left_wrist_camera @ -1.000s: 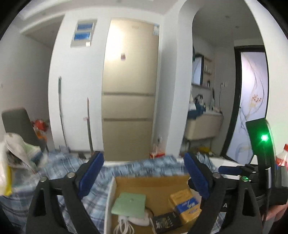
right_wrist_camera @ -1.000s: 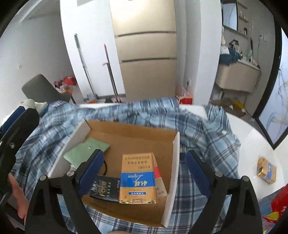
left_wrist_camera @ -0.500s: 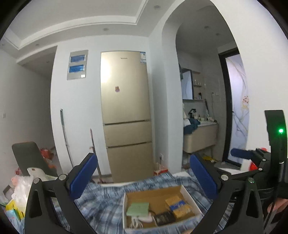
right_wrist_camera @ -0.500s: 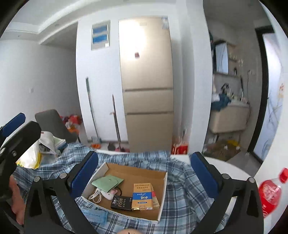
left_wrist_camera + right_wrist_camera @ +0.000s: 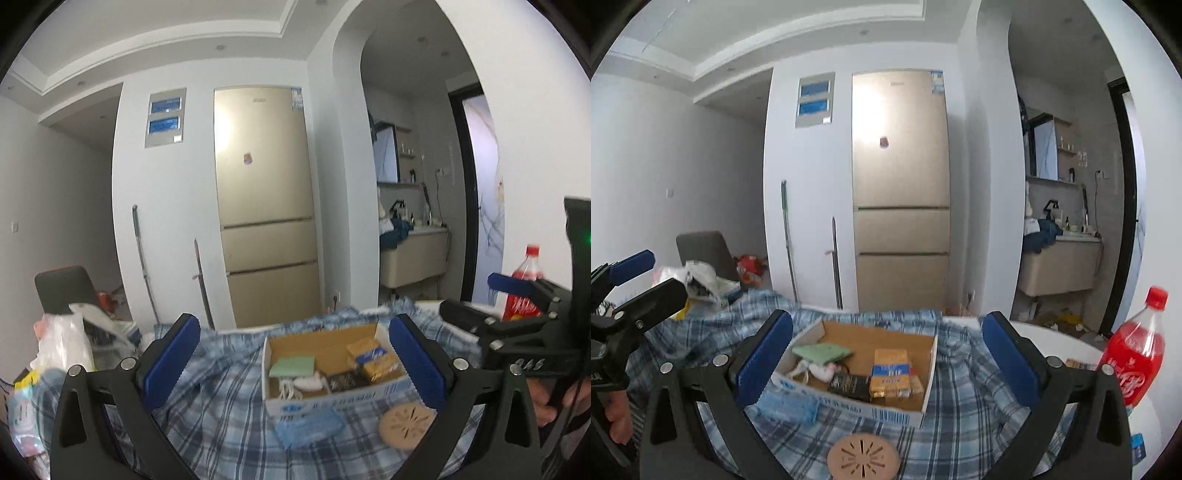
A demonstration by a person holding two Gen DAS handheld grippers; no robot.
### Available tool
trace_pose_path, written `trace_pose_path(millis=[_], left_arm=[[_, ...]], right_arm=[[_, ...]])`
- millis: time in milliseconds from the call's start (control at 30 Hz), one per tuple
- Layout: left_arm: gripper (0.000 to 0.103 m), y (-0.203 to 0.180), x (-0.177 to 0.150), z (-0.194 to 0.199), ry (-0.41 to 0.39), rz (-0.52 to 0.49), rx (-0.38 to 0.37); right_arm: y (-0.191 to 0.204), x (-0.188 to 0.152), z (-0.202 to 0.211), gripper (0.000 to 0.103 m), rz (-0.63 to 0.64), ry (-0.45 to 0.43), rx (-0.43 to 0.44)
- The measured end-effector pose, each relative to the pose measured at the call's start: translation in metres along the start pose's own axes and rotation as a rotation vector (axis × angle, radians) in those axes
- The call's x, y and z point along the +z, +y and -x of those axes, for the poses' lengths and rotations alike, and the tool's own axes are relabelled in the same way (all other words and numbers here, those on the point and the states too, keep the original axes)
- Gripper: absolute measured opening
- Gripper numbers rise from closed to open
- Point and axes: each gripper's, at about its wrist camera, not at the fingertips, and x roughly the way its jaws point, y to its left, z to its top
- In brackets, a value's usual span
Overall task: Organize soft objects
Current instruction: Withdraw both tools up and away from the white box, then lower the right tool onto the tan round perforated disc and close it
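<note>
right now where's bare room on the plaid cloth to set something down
Free: the plaid cloth left of the cardboard box, and the cloth between the box and the red bottle. Crowded: the box's near edge, where the blue packet and round tan disc lie, and the box's packed front half.

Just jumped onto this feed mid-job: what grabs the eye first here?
The open cardboard box on the blue plaid cloth draws the eye first, holding a green pouch and yellow-blue packets. A red-capped soda bottle stands at the right, and a tall gold fridge fills the back wall. Both the left gripper and right gripper hang open and empty.
</note>
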Motion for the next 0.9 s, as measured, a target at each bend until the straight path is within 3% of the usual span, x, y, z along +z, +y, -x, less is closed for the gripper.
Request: trace_pose_path(millis=[133, 300, 667, 900], left_arm=[[0.103, 0.007, -0.024, -0.008, 0.014, 0.035, -0.001], [0.103, 0.003, -0.048, -0.016, 0.024, 0.007, 0.002], [0.103, 0.011, -0.054, -0.04, 0.133, 0.049, -0.008], [0.103, 0.013, -0.058, -0.054, 0.211, 0.064, -0.024]], right_arm=[[-0.004, -0.02, -0.004, 0.103, -0.017, 0.057, 0.018], [-0.001, -0.046, -0.011, 0.103, 0.011, 0.077, 0.015], [0.003, -0.053, -0.027, 0.103, 0.026, 0.165, 0.043], [0.009, -0.062, -0.049, 0.103, 0.05, 0.296, 0.091]])
